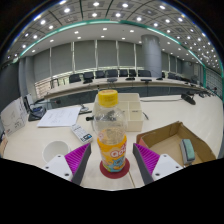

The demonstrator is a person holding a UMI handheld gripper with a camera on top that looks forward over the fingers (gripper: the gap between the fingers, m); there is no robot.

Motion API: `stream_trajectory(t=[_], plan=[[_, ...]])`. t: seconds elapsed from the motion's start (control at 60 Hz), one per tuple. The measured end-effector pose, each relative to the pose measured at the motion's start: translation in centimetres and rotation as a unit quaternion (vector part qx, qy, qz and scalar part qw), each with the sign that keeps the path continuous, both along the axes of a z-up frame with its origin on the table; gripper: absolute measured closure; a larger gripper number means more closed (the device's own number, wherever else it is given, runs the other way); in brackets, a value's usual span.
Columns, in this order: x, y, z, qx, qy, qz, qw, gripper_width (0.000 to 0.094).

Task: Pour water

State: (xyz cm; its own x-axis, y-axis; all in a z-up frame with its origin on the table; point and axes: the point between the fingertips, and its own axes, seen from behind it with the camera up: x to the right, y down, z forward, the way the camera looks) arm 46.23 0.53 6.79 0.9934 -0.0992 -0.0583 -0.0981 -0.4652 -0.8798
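A clear plastic bottle with a yellow cap and an orange label stands upright on a round dark-red coaster on the pale table. My gripper is open. The bottle stands between its two fingers, with a narrow gap on each side. The magenta pads flank the bottle's lower half without pressing on it. The bottle looks mostly empty, with pale liquid low down behind the label.
An open cardboard box holding a grey object sits just to the right of the fingers. Papers lie to the left beyond them, and a white box stands behind the bottle. Rows of desks and chairs fill the background.
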Motion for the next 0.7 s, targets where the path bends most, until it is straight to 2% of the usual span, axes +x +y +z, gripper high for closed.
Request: stream_trajectory(t=[0.133, 0.267, 0.383, 0.7], plan=[[-1.6, -3.9, 3.6, -0.012, -0.016, -0.008, 1.0, 0.008], [-4.8, -9.8, 7.2, -0.044, -0.021, -0.013, 0.999, 0.0076], [-7.5, -16.1, 10.2, -0.075, -0.028, -0.031, 0.996, 0.0074], [-13.3, -29.1, 15.8, -0.088, -0.061, -0.051, 0.993, 0.0078]])
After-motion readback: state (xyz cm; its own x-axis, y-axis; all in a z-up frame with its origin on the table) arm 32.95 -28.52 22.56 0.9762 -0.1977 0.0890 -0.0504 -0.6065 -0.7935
